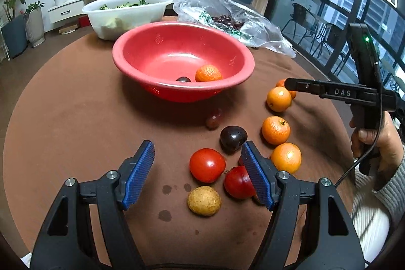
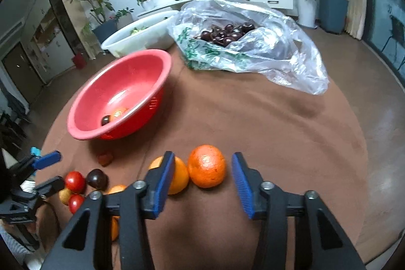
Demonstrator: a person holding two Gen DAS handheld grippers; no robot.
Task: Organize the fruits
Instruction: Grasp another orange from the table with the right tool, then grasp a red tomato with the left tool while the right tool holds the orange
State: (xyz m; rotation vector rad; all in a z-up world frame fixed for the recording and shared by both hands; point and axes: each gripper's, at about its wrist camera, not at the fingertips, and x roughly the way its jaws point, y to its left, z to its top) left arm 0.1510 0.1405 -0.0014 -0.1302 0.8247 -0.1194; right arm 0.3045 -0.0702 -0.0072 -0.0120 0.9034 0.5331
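Note:
A red bowl (image 1: 235, 52) (image 2: 76, 108) on the brown table holds an orange (image 1: 208, 73) and a dark plum (image 1: 183, 79). My left gripper (image 1: 197, 156) is open above two red tomatoes (image 1: 207, 165), a dark plum (image 1: 233, 138) and a tan round fruit (image 1: 204, 200). Its right finger hides part of the second tomato (image 1: 238, 182). My right gripper (image 2: 203, 167) is open around an orange (image 2: 207, 166), with a second orange (image 2: 180, 179) just outside its left finger. More oranges (image 1: 276, 130) lie in a row, and a small reddish fruit (image 1: 213, 119) lies near the bowl.
A white tub (image 1: 126, 14) of greens stands behind the bowl. A clear plastic bag (image 2: 265, 42) with several dark plums lies at the back right. The round table's edge (image 2: 364, 156) curves close on the right. Wet spots (image 1: 165, 214) mark the cloth.

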